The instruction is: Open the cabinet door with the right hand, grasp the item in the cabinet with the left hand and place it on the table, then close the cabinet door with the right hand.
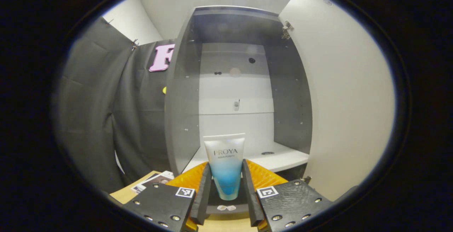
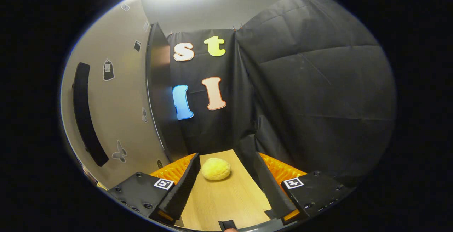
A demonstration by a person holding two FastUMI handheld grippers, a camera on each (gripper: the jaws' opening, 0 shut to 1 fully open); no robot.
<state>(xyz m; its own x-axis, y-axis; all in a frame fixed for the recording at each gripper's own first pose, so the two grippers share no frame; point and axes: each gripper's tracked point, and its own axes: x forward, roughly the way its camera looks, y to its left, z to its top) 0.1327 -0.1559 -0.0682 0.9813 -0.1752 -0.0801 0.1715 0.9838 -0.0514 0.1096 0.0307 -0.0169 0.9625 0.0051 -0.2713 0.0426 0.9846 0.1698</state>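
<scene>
Cabinet (image 1: 283,94) stood open before me, its door (image 1: 339,111) swung wide to the right. The tube (image 1: 225,164) stood upright, cap down, long axis vertical, right between my left gripper (image 1: 225,189) fingers; I judged them closed on it, at the cabinet's front edge above the table (image 1: 219,225). My right gripper (image 2: 226,186) was open over the table, a yellow lump (image 2: 216,169) ahead.
</scene>
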